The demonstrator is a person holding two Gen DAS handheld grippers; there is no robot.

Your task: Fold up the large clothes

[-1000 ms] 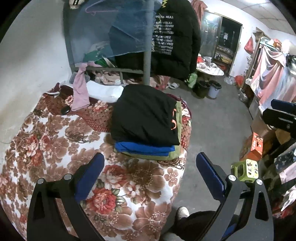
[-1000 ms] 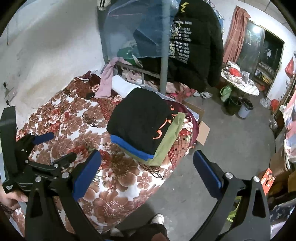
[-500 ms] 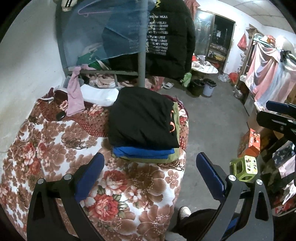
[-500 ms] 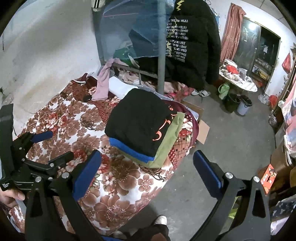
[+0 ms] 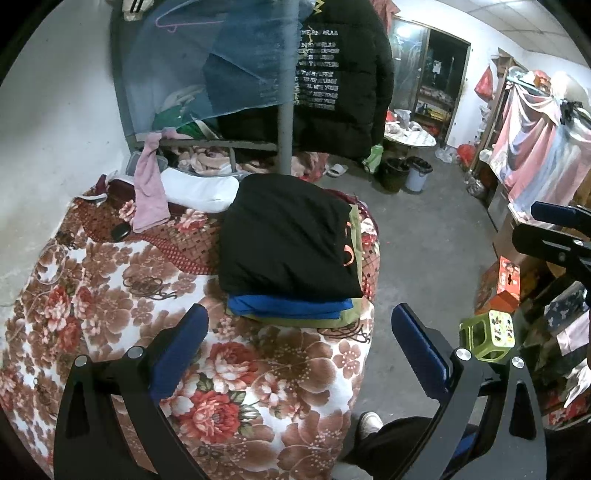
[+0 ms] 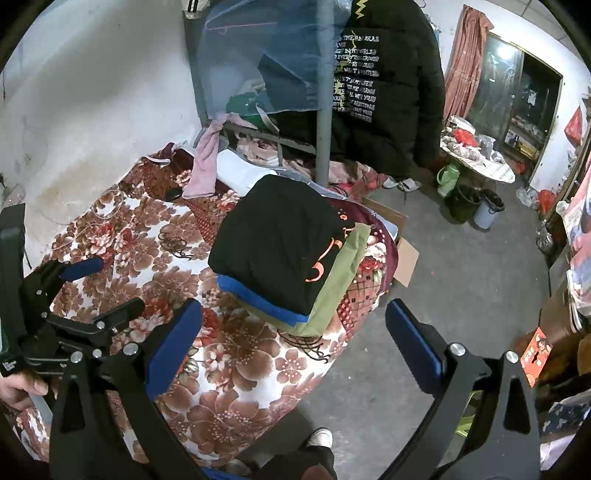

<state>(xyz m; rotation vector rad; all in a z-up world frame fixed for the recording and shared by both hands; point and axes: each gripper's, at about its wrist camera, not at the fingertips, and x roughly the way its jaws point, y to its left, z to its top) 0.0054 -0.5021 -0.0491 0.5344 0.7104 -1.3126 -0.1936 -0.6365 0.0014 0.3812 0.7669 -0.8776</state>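
Beyond the jaws, a black puffer jacket (image 5: 343, 74) hangs by a grey pole (image 5: 285, 110). A green stool (image 5: 487, 334) sits right, on concrete floor (image 5: 424, 240), two bins (image 5: 404, 173) farther off.

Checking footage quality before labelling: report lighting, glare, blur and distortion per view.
Left wrist: fisheye bends the wall and pole, black vignette corners; room dim, glare at the doorway; clothes stack sharp. Right wrist: same barrel distortion and dark corners; a bright lamp spot on the door; stack and blanket in focus, no motion blur.
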